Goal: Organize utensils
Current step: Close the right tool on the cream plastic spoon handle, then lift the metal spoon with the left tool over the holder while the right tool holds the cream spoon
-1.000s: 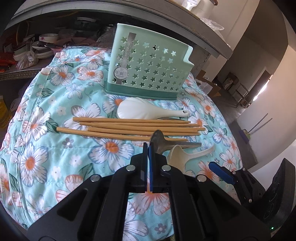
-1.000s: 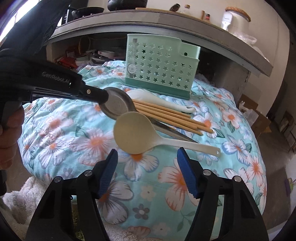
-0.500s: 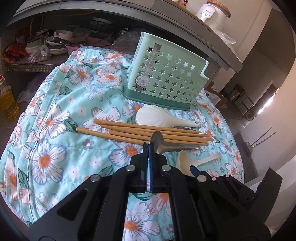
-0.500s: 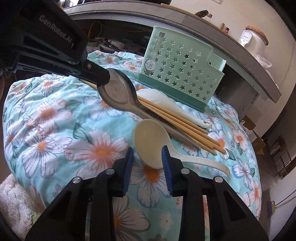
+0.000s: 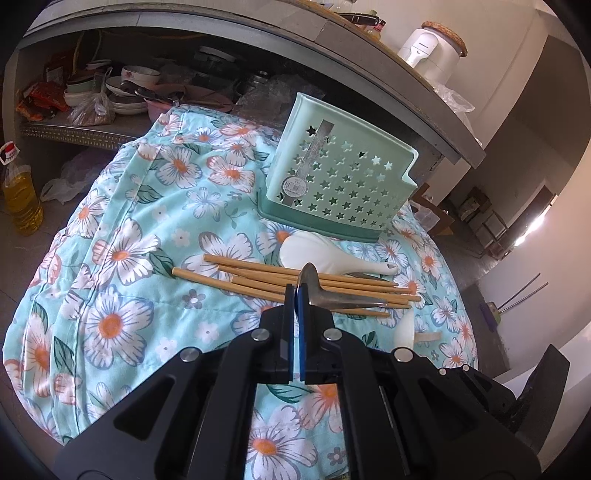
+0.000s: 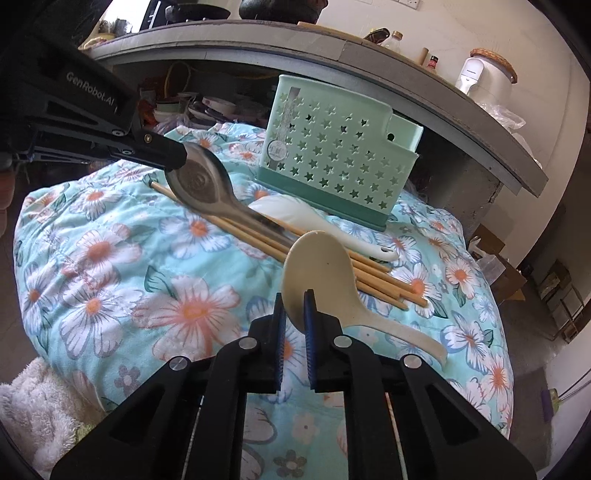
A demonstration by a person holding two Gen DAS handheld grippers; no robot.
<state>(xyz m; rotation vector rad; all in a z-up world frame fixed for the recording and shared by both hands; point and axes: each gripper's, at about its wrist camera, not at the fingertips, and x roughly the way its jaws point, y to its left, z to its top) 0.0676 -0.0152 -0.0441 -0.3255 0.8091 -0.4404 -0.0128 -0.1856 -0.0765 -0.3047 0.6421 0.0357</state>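
While both grippers hover above a rounded surface covered in a turquoise floral cloth, each one holds a spoon. The left gripper has its jaws pressed together on the bowl edge of a metal spoon, which is lifted off the cloth with its handle trailing toward the chopsticks. The right gripper has just been closing its jaws, and they now pinch the rim of a cream plastic spoon; the spoon's bowl stands up between the blue pads while its handle slants down to the right over the cloth.

Behind them, near the far edge of the cloth, stands a mint-green utensil holder, upright, its walls punched with star-shaped holes and a paper label stuck down its front. Its base is a darker green tray. From these angles the inside of the holder cannot be seen, so whether anything sits in it is unclear.

Just in front of the holder lies a white rice paddle, flat on the cloth. Next to it, nearer the grippers, a bundle of wooden chopsticks lies side by side.

Farther back, a grey counter overhangs a shelf crowded with stacked bowls.
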